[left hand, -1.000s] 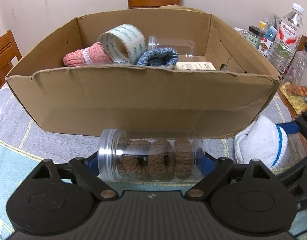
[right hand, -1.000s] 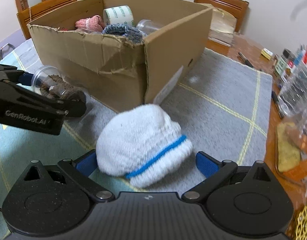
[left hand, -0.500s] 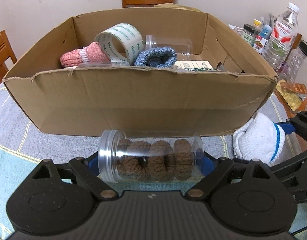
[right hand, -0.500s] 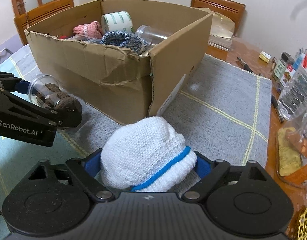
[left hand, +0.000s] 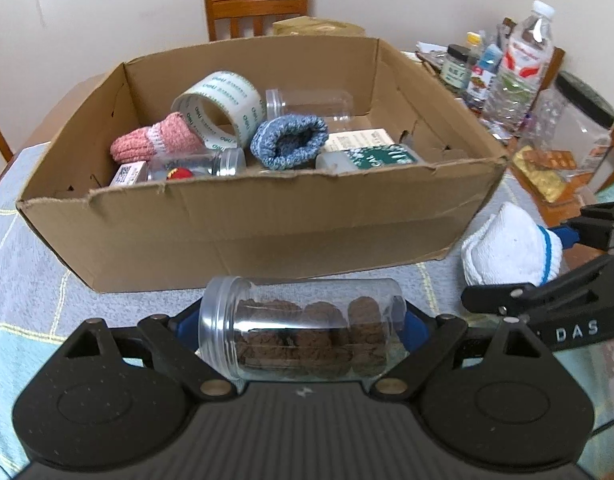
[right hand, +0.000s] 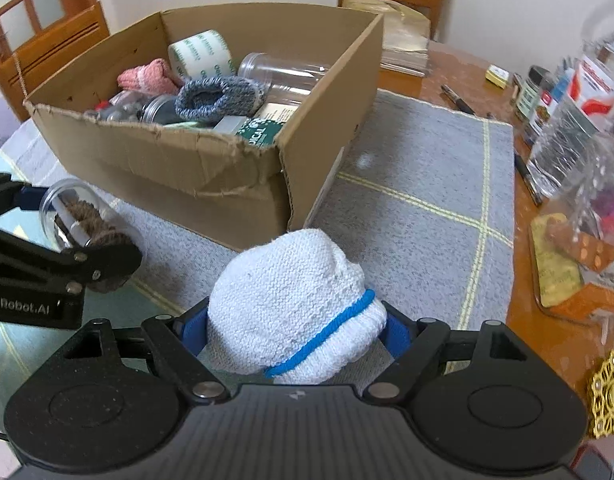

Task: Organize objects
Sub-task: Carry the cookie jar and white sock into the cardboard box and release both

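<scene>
My left gripper (left hand: pixel 301 326) is shut on a clear plastic jar (left hand: pixel 303 326) of brown knitted rings, held sideways above the mat in front of the cardboard box (left hand: pixel 267 216). The jar also shows in the right wrist view (right hand: pixel 79 220). My right gripper (right hand: pixel 295 326) is shut on a white knitted hat with a blue stripe (right hand: pixel 291 304), lifted to the right of the box (right hand: pixel 211 172); the hat shows in the left wrist view (left hand: pixel 511 248). The box holds a tape roll (left hand: pixel 223 108), a pink knit (left hand: pixel 155 142), a blue knit (left hand: pixel 291 140) and jars.
A grey and teal checked mat (right hand: pixel 423 200) covers the table. Bottles and jars (left hand: pixel 515 72) crowd the right side, with packets (right hand: pixel 575 272) and pens (right hand: pixel 459 100) on bare wood. Wooden chairs (left hand: pixel 257 8) stand behind the box.
Both grippers rose, so more of the box's inside shows. The right gripper closed on the white hat and lifted it. The left gripper kept hold of the jar.
</scene>
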### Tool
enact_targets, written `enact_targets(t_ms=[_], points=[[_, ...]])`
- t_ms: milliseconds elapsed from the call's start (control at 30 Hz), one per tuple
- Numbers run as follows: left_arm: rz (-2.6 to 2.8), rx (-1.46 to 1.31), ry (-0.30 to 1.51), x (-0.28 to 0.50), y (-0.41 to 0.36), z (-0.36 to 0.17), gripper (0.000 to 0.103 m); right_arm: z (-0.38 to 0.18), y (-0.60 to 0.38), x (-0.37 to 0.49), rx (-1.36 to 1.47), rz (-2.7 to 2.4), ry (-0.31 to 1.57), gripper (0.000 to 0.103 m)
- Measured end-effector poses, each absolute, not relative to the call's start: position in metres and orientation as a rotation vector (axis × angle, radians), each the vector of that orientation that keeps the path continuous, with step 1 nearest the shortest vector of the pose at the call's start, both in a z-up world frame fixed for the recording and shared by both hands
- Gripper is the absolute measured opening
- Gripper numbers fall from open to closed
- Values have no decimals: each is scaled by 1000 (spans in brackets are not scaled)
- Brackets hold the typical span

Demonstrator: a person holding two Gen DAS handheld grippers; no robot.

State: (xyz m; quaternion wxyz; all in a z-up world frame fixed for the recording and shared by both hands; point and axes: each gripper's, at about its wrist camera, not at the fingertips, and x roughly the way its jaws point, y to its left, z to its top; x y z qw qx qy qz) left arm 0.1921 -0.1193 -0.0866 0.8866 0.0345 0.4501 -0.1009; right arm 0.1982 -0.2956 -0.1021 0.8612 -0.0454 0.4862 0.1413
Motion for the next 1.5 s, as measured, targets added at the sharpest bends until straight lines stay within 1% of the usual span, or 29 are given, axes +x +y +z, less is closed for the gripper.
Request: enact_targets(t_ms=[200,333,500,667,1033,1067,1167,1233,1400,1500], points=[[-282,53,941,189,-107,-57,91,-76,-292,192,-108,288,1023,86],[-312,55,910,192,-99,-29,91,-53,-288,189,-103,296,1006,87],[-342,91,845,208,-91,0,91,-18,-276,190,-130,319,933,87],[-330,141,786,235,-88,17,91,3,-263,203,-150,341,869,87],[-334,144,756,312,-95,24,91,2,-231,249,-140,399,838,88],[-342,138,754,317,-97,23,91,1,-228,253,-132,407,835,90],[-363,132,749,331,-108,21,91,-2,-225,257,-122,408,837,103],[-384,131,750,339,-116,19,91,-3,-227,257,-116,405,838,103],[-390,136,760,349,-131,9,99,-10,-238,258,-84,371,874,103],[-394,140,774,348,-132,4,100,-12,-244,258,-69,351,884,103]])
